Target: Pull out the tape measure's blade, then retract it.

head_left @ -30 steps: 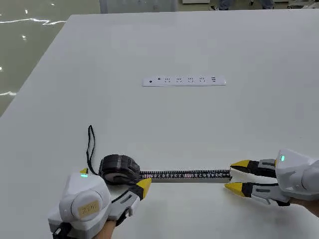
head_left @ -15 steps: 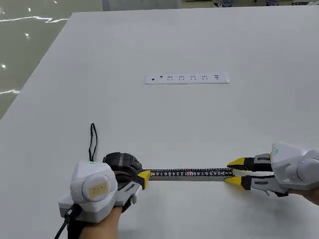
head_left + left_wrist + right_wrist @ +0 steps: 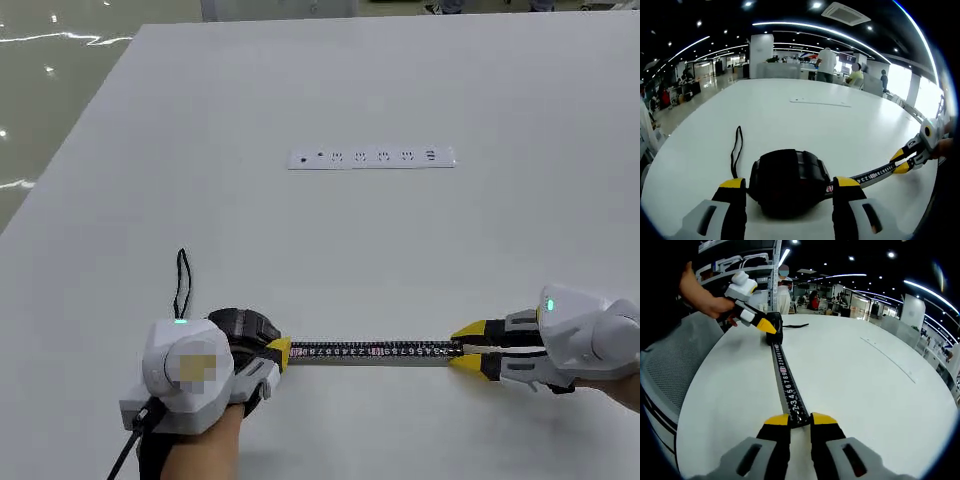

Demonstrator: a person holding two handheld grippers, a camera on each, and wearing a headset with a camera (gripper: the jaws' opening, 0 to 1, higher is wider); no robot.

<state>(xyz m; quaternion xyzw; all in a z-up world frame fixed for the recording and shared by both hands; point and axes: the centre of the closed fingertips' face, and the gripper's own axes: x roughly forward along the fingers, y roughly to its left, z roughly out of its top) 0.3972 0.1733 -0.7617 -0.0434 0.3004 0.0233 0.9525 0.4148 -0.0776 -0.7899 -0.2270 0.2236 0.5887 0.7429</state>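
A black tape measure case (image 3: 240, 330) lies on the white table (image 3: 400, 240) at the near left, its black wrist loop (image 3: 182, 285) trailing behind it. My left gripper (image 3: 262, 345) is shut on the case (image 3: 788, 180), one yellow-tipped jaw on each side. The numbered blade (image 3: 375, 351) runs flat along the table to the right. My right gripper (image 3: 466, 346) is shut on the blade's end (image 3: 799, 416). In the right gripper view the blade (image 3: 785, 380) stretches away to the case (image 3: 774, 326) and the left gripper (image 3: 765, 326).
A white power strip (image 3: 370, 157) lies across the middle of the table, well beyond the blade. The table's left edge (image 3: 75, 150) drops to a glossy floor. People stand at desks far behind in the left gripper view.
The left gripper has moved forward and shut around the case. The right gripper's jaws have narrowed onto the blade's end. The blade's drawn length looks about the same.
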